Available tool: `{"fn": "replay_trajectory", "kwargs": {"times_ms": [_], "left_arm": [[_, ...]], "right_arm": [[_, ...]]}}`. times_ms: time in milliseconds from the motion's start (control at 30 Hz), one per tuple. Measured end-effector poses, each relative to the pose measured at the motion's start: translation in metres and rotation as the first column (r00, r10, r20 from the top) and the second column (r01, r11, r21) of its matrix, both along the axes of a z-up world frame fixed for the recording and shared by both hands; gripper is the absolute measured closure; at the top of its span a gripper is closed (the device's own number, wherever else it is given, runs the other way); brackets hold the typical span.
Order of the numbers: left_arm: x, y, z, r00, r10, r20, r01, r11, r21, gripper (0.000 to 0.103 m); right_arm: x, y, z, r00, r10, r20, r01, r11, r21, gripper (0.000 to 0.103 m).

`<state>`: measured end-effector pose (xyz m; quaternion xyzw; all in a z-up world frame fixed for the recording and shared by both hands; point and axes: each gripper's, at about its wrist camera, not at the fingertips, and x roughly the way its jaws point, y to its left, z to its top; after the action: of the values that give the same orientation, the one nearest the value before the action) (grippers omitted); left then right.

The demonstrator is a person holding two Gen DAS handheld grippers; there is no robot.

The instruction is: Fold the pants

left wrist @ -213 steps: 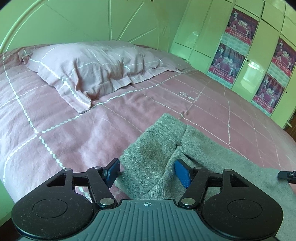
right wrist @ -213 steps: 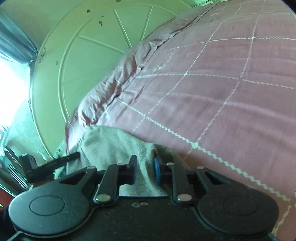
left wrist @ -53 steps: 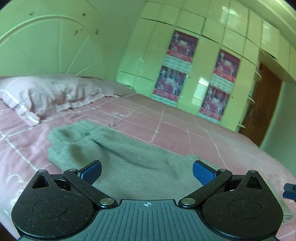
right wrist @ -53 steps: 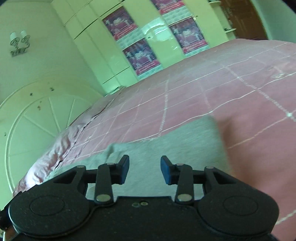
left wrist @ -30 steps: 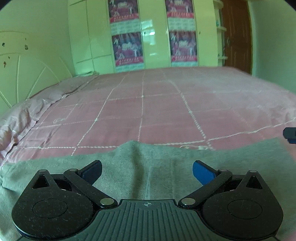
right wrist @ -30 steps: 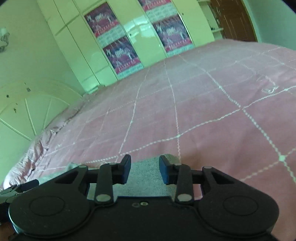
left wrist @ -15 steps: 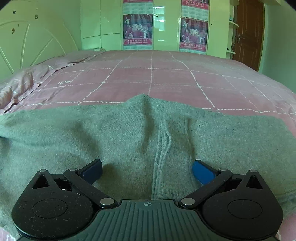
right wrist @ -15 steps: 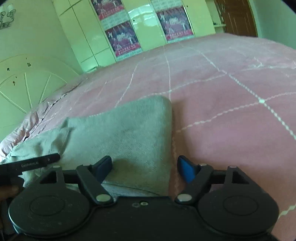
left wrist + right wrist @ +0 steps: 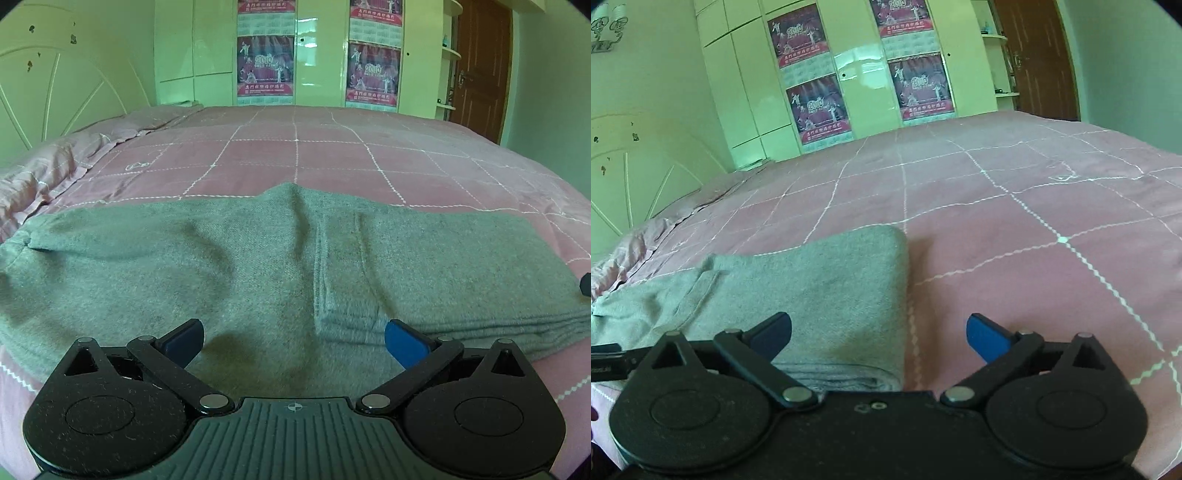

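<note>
Grey knitted pants [image 9: 258,258] lie across the near side of the pink quilted bed [image 9: 295,155], spread left to right in the left wrist view, with a stacked, layered edge showing at about 4 o'clock where several folds of cloth sit one on another. Left tool [image 9: 293,341] hangs just above the near hem, jaws spread wide, nothing between the blue pads [image 9: 404,345]. A vertical seam ridge runs up the cloth toward 12 o'clock, ending in a small peak at the far edge. Wrinkles bunch toward 9 o'clock, where the fabric reaches close to the rumpled pink pillow [image 9: 48,166].

Over in the right wrist view, the right tool [image 9: 879,336] is also spread wide and empty, straddling the right-hand edge of the pants [image 9: 820,288]: its left pad is over the cloth, its right pad over bare bedspread. That edge runs straight from 6 o'clock toward 12 o'clock, ending in a rounded corner. Plenty of open bedspread [image 9: 1034,221] stretches from 1 o'clock round to 4 o'clock, and beyond the far edge of the pants up to the pale green wardrobe doors [image 9: 860,74] carrying red posters [image 9: 818,107]. A brown wooden door [image 9: 1041,55] stands at 1 o'clock. The other tool's black tip pokes in at 9 o'clock.
</note>
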<state>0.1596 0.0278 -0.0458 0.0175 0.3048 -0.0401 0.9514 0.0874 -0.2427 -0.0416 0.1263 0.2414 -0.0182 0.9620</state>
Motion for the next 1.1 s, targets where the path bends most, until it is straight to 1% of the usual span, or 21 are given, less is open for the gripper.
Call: {"fn": "replay_trajectory", "kwargs": {"times_ms": [67,133,233,333,400,467,500,533,567,633,700,767,800,833,867,900,933,967,1000,1067,1100], "left_arm": [[-0.020,0.013,0.005,0.998,0.008,0.060,-0.006,1.000,-0.020,0.000],[-0.031,0.040,0.011,0.996,0.044,0.081,-0.037,0.996,-0.080,0.000],[-0.037,0.094,0.016,0.986,0.146,0.080,-0.134,0.980,-0.147,0.000],[-0.028,0.153,0.012,0.969,0.244,0.025,-0.233,0.947,-0.221,0.000],[-0.019,0.189,0.004,0.950,0.311,-0.008,-0.302,0.917,-0.262,0.000],[-0.009,0.219,-0.011,0.937,0.346,-0.056,-0.343,0.874,-0.344,0.000],[-0.001,0.233,-0.021,0.934,0.345,-0.095,-0.353,0.843,-0.405,0.000],[0.009,0.247,-0.036,0.933,0.327,-0.149,-0.357,0.797,-0.487,0.000],[0.016,0.255,-0.046,0.935,0.313,-0.165,-0.352,0.774,-0.526,0.000],[0.024,0.265,-0.056,0.947,0.305,-0.100,-0.306,0.760,-0.573,0.000],[0.035,0.276,-0.067,0.949,0.309,-0.063,-0.278,0.725,-0.630,0.000],[0.046,0.285,-0.074,0.950,0.311,-0.034,-0.253,0.701,-0.667,0.000],[0.052,0.289,-0.076,0.951,0.309,-0.025,-0.244,0.695,-0.677,0.000],[0.055,0.290,-0.077,0.951,0.307,-0.020,-0.239,0.699,-0.674,0.000],[0.057,0.287,-0.074,0.951,0.310,-0.012,-0.244,0.722,-0.648,0.009],[0.056,0.285,-0.071,0.938,0.346,-0.014,-0.284,0.746,-0.602,0.057],[0.055,0.288,-0.071,0.934,0.356,-0.019,-0.297,0.748,-0.594,0.063],[0.051,0.293,-0.073,0.935,0.355,-0.002,-0.276,0.723,-0.634,0.063],[0.046,0.297,-0.073,0.935,0.353,0.023,-0.255,0.717,-0.649,0.063],[0.044,0.295,-0.071,0.943,0.330,0.040,-0.241,0.762,-0.600,0.063],[0.042,0.295,-0.071,0.946,0.322,0.043,-0.235,0.768,-0.595,0.063]], "right_arm": [[0.000,-0.006,-0.002,0.999,-0.034,-0.007,0.034,0.999,0.028,0.007],[-0.002,-0.012,-0.004,0.999,-0.041,0.008,0.041,0.998,0.041,0.007],[-0.004,-0.009,-0.003,0.999,-0.029,0.032,0.028,0.999,0.034,0.007],[-0.003,-0.002,-0.004,1.000,-0.007,0.024,0.007,1.000,0.005,0.007],[-0.002,0.001,-0.005,1.000,0.004,0.014,-0.004,1.000,-0.003,0.007],[-0.003,0.002,-0.005,1.000,0.005,0.017,-0.005,1.000,-0.011,0.007],[-0.003,0.002,-0.004,1.000,0.005,0.018,-0.005,1.000,-0.012,0.007],[-0.004,0.002,-0.004,1.000,0.004,0.018,-0.003,1.000,-0.011,0.007],[-0.004,0.002,-0.003,1.000,0.001,0.019,-0.001,1.000,-0.012,0.007],[-0.007,0.002,-0.002,1.000,-0.006,0.027,0.006,1.000,-0.016,0.007],[-0.008,0.002,-0.001,1.000,-0.007,0.030,0.007,1.000,-0.013,0.007],[-0.005,0.010,0.002,1.000,0.011,0.019,-0.011,1.000,-0.017,0.007],[-0.003,0.017,0.004,0.999,0.041,0.019,-0.041,0.999,-0.022,0.008],[0.000,0.027,0.008,0.997,0.077,0.023,-0.076,0.996,-0.038,0.008],[0.003,0.037,0.011,0.994,0.110,0.026,-0.109,0.993,-0.053,0.008],[0.007,0.049,0.013,0.988,0.151,0.027,-0.149,0.987,-0.061,0.008],[0.011,0.064,0.016,0.979,0.202,0.027,-0.200,0.977,-0.070,0.008],[0.015,0.078,0.018,0.970,0.244,0.025,-0.241,0.967,-0.080,0.008],[0.020,0.094,0.019,0.957,0.289,0.020,-0.286,0.954,-0.093,0.008],[0.029,0.123,0.019,0.933,0.359,0.011,-0.356,0.928,-0.109,0.009],[0.032,0.139,0.019,0.921,0.388,0.013,-0.384,0.915,-0.122,0.009]]}}
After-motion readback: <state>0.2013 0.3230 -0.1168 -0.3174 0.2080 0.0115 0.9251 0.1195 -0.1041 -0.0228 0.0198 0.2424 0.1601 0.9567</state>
